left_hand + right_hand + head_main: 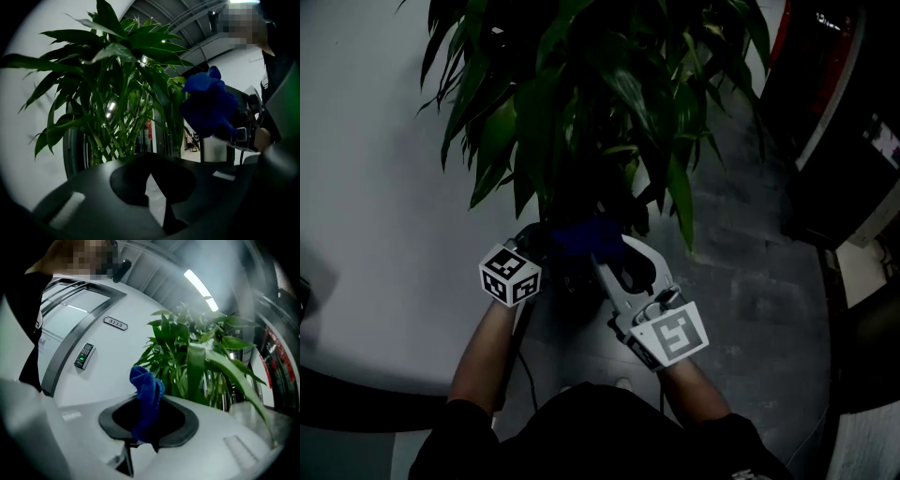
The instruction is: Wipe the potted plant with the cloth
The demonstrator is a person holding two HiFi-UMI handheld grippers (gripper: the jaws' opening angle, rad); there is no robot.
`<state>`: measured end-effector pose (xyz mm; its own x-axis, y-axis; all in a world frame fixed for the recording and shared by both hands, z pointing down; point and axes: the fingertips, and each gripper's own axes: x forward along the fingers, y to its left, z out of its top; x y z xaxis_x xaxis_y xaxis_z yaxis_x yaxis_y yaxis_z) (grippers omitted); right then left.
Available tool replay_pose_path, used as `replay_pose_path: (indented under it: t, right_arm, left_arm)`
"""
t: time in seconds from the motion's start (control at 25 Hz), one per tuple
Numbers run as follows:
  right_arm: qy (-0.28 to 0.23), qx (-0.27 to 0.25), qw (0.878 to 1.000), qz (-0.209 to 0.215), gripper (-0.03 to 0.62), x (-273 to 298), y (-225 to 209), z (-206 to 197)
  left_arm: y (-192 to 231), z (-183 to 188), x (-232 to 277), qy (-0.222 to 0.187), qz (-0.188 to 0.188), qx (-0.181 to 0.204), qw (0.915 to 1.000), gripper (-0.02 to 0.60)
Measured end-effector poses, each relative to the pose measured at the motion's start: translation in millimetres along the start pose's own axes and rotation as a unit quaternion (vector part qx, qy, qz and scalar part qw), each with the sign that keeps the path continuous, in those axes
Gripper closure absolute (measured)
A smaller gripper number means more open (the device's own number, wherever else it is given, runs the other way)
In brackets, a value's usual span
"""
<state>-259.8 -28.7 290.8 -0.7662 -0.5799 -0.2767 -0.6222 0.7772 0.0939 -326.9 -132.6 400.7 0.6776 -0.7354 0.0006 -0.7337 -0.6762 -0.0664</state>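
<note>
The potted plant (581,94) fills the top of the head view with long green leaves; its pot is hidden in the dark below the grippers. A blue cloth (583,234) hangs bunched at the foot of the leaves. My white right gripper (611,248) is shut on the cloth (146,399), which sticks up from its jaws in front of the plant (197,357). My dark left gripper (542,242) is just left of the cloth, shut with nothing in it. In its own view the stalks (117,131) stand ahead and the cloth (206,105) is to the right.
A pale curved wall (366,187) runs along the left. A door with a keypad (84,356) stands behind. Grey floor (741,244) lies right of the plant, and a dark cabinet (844,122) stands at the far right.
</note>
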Motion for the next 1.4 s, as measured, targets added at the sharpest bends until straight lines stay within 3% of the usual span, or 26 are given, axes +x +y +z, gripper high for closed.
replay_pose_path:
  t: [0.2, 0.36, 0.52, 0.72, 1.0, 1.4]
  right_arm:
    - [-0.068, -0.042, 0.997, -0.011, 0.490, 0.0, 6.5, 65.4]
    - [-0.135, -0.088, 0.987, -0.026, 0.490, 12.1, 6.5, 125.3]
    - [-0.176, -0.101, 0.979, -0.033, 0.490, 16.8, 19.3, 167.1]
    - [-0.178, -0.139, 0.971, -0.074, 0.490, 4.8, 12.5, 188.2]
    - [-0.190, -0.164, 0.963, -0.097, 0.490, -15.7, 17.9, 203.3]
    - [-0.156, -0.132, 0.976, -0.072, 0.490, 56.4, 8.8, 169.8]
  left_arm:
    - [22.5, 16.1, -19.1, -0.003, 0.019, 0.011, 0.9998, 0.574]
    - [53.0, 37.8, -26.2, -0.006, 0.048, 0.003, 0.9988, 0.575]
    - [71.1, 48.8, -34.1, 0.000, 0.060, -0.005, 0.9982, 0.575]
    - [88.2, 52.5, -43.4, 0.002, 0.062, -0.013, 0.9980, 0.575]
    - [88.5, 61.2, -34.0, -0.008, 0.045, -0.007, 0.9989, 0.575]
    - [79.1, 108.8, -24.1, -0.061, 0.024, 0.012, 0.9978, 0.575]
